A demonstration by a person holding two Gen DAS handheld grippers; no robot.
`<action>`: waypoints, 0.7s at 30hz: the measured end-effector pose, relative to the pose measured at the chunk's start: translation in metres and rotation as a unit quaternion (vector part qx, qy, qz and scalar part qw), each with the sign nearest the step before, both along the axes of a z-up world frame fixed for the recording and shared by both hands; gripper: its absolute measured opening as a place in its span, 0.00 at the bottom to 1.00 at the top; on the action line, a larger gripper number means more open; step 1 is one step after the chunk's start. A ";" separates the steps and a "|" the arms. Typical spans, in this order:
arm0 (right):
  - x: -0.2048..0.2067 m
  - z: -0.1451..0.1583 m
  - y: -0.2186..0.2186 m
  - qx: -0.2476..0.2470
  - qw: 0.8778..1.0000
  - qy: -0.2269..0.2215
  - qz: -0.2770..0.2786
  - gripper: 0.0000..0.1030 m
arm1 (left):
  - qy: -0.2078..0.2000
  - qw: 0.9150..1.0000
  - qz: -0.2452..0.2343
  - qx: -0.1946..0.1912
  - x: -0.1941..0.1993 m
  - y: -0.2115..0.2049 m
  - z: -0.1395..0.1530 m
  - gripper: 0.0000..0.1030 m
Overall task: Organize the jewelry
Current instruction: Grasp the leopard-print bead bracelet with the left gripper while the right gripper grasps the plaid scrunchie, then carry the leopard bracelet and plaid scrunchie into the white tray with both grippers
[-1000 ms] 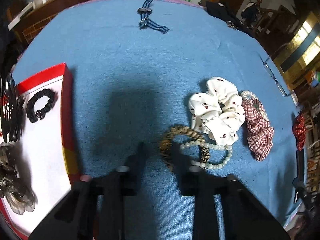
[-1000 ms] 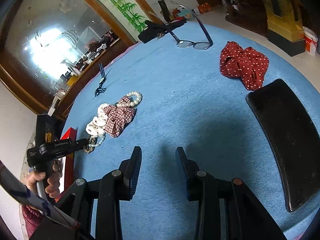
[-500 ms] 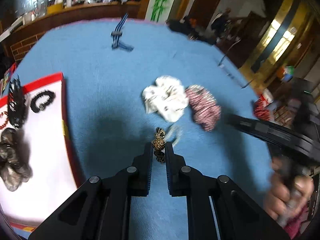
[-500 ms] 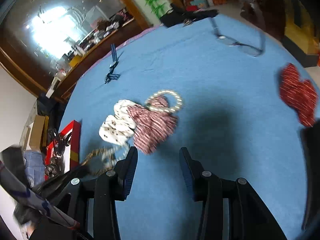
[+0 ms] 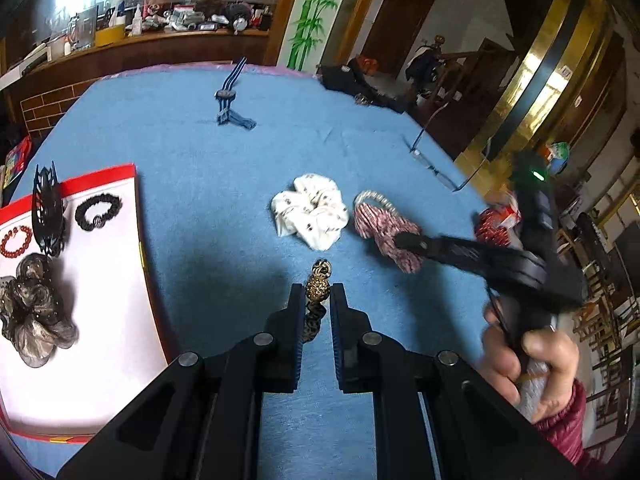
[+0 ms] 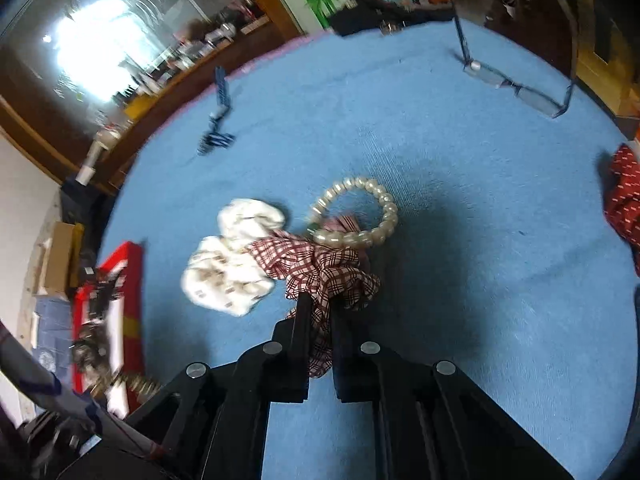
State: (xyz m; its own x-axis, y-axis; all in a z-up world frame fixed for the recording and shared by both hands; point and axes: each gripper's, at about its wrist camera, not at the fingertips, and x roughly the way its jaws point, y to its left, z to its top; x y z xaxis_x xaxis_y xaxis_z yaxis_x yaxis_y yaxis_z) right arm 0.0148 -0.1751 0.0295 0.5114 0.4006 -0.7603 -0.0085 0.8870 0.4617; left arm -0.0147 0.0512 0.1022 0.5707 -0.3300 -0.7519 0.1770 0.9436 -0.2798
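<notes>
No legible txt anywhere.

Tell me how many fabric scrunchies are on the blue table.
3: white scrunchie mid-table, plaid scrunchie beside it in the right hand-held gripper, red dotted scrunchie at the right edge; others may be hidden.

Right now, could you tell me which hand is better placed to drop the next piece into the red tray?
Left, probably: its tongs already grip the leopard bracelet, with the red tray just beside them.
</notes>
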 end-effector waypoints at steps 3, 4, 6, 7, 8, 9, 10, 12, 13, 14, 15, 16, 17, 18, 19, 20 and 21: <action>-0.030 0.028 -0.007 0.017 0.999 -0.043 0.005 0.08 | -0.028 0.999 -0.014 -0.012 -0.008 -0.004 0.018 0.11; -0.040 0.037 -0.008 0.011 0.998 -0.063 0.005 0.08 | -0.035 0.999 -0.019 -0.015 -0.011 -0.006 0.023 0.11; -0.050 0.045 -0.010 0.000 0.997 -0.078 -0.001 0.08 | -0.043 0.999 -0.023 -0.011 -0.013 -0.011 0.029 0.11; -0.055 0.048 -0.011 0.001 0.997 -0.082 -0.001 0.08 | -0.041 0.999 -0.022 -0.010 -0.014 -0.012 0.029 0.11; -0.058 0.049 -0.010 0.006 0.996 -0.084 0.003 0.08 | -0.039 0.999 -0.023 -0.010 -0.014 -0.013 0.029 0.11; -0.062 0.050 -0.011 0.009 0.996 -0.086 0.007 0.08 | -0.038 0.999 -0.023 -0.011 -0.015 -0.013 0.029 0.11; -0.066 0.052 -0.012 0.009 0.996 -0.090 0.006 0.08 | -0.038 0.999 -0.019 -0.009 -0.016 -0.013 0.030 0.11; -0.072 0.054 -0.013 0.007 0.995 -0.097 0.005 0.08 | -0.041 0.999 -0.018 -0.005 -0.020 -0.012 0.031 0.11; -0.075 0.055 -0.015 0.006 0.995 -0.098 0.004 0.08 | -0.043 0.999 -0.014 -0.002 -0.023 -0.011 0.032 0.11; -0.077 0.055 -0.015 0.008 0.995 -0.098 0.005 0.09 | -0.045 0.999 -0.010 0.001 -0.025 -0.010 0.032 0.11; -0.078 0.055 -0.015 0.011 0.995 -0.098 0.006 0.09 | -0.049 0.999 -0.007 0.005 -0.027 -0.009 0.033 0.11; -0.081 0.055 -0.015 0.012 0.995 -0.098 0.007 0.09 | -0.052 0.999 -0.005 0.010 -0.030 -0.008 0.033 0.11; -0.081 0.056 -0.014 0.010 0.995 -0.099 0.008 0.09 | -0.053 0.998 -0.002 0.013 -0.031 -0.007 0.033 0.11; -0.083 0.056 -0.013 0.010 0.995 -0.099 0.009 0.09 | -0.055 0.998 0.002 0.016 -0.032 -0.005 0.033 0.11; -0.085 0.057 -0.013 0.010 0.995 -0.099 0.010 0.09 | -0.056 0.998 0.005 0.020 -0.034 -0.003 0.032 0.11; -0.086 0.057 -0.011 0.010 0.995 -0.099 0.013 0.09 | -0.057 0.998 0.008 0.022 -0.036 -0.001 0.031 0.11; -0.088 0.057 -0.008 0.009 0.995 -0.100 0.017 0.09 | -0.056 0.998 0.012 0.024 -0.037 0.002 0.029 0.11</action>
